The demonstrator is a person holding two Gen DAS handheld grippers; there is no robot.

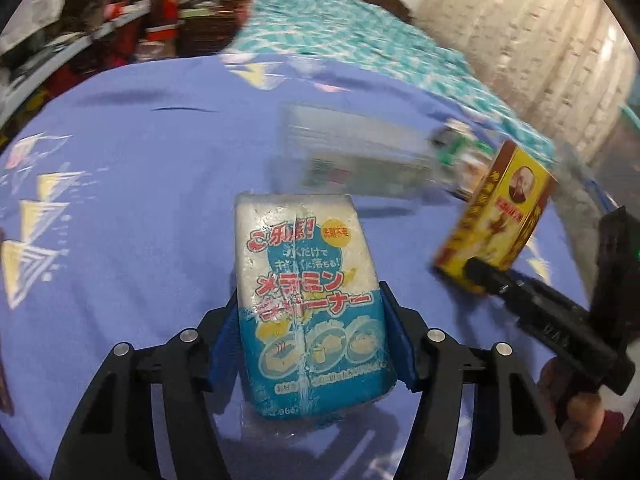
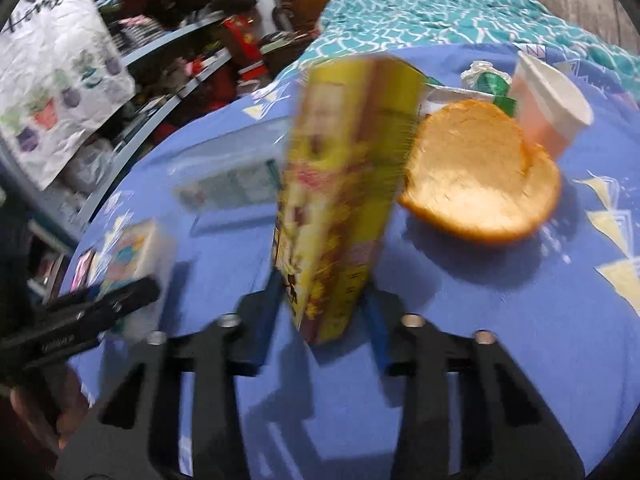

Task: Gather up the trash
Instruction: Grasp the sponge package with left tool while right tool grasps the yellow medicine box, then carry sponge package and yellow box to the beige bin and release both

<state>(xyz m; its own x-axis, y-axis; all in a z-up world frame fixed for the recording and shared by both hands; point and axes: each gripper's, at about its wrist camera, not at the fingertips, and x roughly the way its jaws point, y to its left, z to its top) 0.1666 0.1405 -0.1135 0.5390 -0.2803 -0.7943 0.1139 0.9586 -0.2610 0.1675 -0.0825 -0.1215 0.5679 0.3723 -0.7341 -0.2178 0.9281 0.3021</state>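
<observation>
- Your left gripper (image 1: 308,344) has its jaws clamped on the sponge packet (image 1: 308,300); it is lifted off the bed sheet (image 1: 140,200), ready to bin
- Your right gripper (image 2: 320,320) grasps the yellow box (image 2: 340,200); bread (image 2: 480,176) and cup (image 2: 548,100) lie far right, uncollected

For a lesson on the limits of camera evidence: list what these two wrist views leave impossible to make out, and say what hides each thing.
- Clear container, left wrist view: motion blur smears its contents.
- Yellow box, right wrist view: blur makes its print unreadable.
- Sponge pack, left wrist view: its back is turned away, and the left gripper covers its sides.
- Green-and-white wrapper, right wrist view: partly behind the bread and paper cup.
- Shelf clutter, right wrist view: too small and blurred.
</observation>
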